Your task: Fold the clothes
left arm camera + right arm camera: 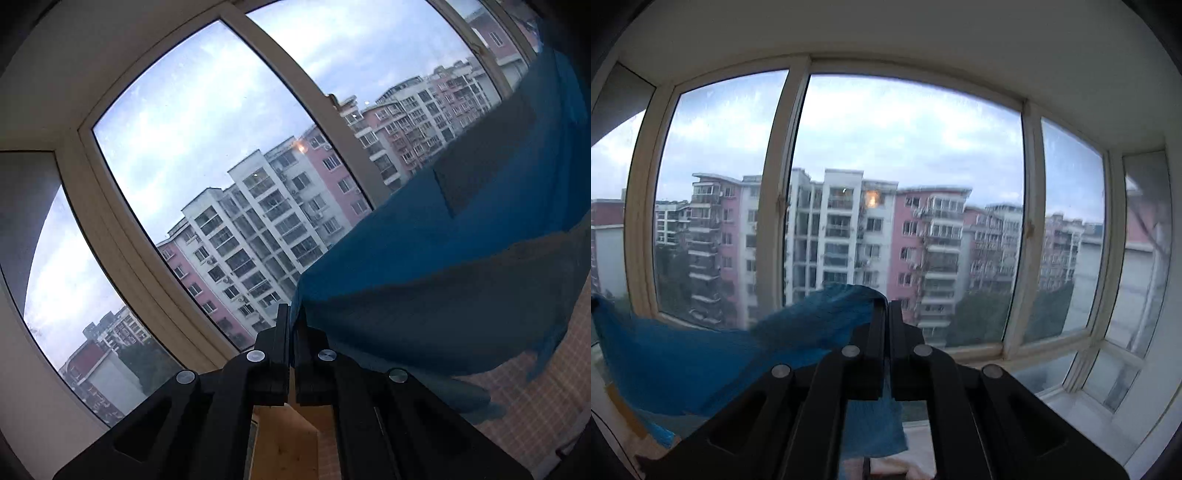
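A teal-blue garment [461,254] hangs stretched in the air in front of the window, with a dark square patch like a pocket on it. My left gripper [293,317] is shut on one edge of the cloth, which spreads away to the right in the left wrist view. In the right wrist view the same blue garment [713,354] runs off to the left and droops below the black fingers. My right gripper [887,306] is shut on its other edge. Both grippers are held high, pointing at the window.
A large bay window [905,184] with pale frames fills both views, with pink and white apartment blocks outside. A checked surface [535,398] lies low at the right under the garment. A wooden piece [291,435] shows under the left gripper. A white sill [1082,402] runs below the window.
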The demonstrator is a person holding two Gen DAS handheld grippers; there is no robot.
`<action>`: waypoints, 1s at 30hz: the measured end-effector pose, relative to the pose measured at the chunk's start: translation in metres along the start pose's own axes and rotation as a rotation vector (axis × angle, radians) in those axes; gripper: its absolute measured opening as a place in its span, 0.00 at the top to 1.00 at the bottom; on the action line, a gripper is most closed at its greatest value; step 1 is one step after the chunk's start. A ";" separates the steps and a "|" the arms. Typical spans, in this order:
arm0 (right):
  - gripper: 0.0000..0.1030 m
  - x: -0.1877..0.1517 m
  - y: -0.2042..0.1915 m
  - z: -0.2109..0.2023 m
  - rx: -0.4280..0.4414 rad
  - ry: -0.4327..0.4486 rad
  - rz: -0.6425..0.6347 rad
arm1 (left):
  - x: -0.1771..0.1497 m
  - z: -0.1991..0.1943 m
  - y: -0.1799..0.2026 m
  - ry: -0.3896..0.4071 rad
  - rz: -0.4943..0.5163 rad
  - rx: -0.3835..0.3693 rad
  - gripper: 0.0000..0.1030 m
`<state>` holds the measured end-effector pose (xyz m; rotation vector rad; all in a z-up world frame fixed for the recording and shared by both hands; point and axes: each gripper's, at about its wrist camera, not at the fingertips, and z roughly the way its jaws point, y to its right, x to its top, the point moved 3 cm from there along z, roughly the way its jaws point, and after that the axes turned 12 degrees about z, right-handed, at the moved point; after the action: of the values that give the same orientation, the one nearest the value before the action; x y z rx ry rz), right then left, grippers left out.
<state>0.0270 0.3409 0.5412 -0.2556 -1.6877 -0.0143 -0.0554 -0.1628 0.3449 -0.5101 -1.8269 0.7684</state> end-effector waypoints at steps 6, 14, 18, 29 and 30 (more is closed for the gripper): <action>0.99 -0.024 0.009 0.004 -0.008 -0.053 0.034 | -0.017 0.011 0.035 -0.047 0.063 -0.050 0.99; 0.99 -0.006 0.011 -0.039 -0.048 0.033 0.029 | -0.012 0.002 0.037 -0.029 0.110 -0.032 0.99; 0.99 -0.004 -0.002 -0.016 -0.082 0.032 0.005 | -0.008 0.037 0.051 -0.075 0.142 -0.055 0.99; 0.99 -0.130 0.021 0.242 -0.156 -0.304 0.044 | -0.040 0.263 0.167 -0.342 0.264 -0.227 0.98; 0.99 -0.158 0.025 0.276 -0.170 -0.350 0.045 | -0.053 0.298 0.189 -0.387 0.286 -0.240 0.98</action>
<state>-0.2212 0.3839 0.3453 -0.4436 -2.0312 -0.0847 -0.3147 -0.1445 0.1003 -0.8380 -2.2514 0.8905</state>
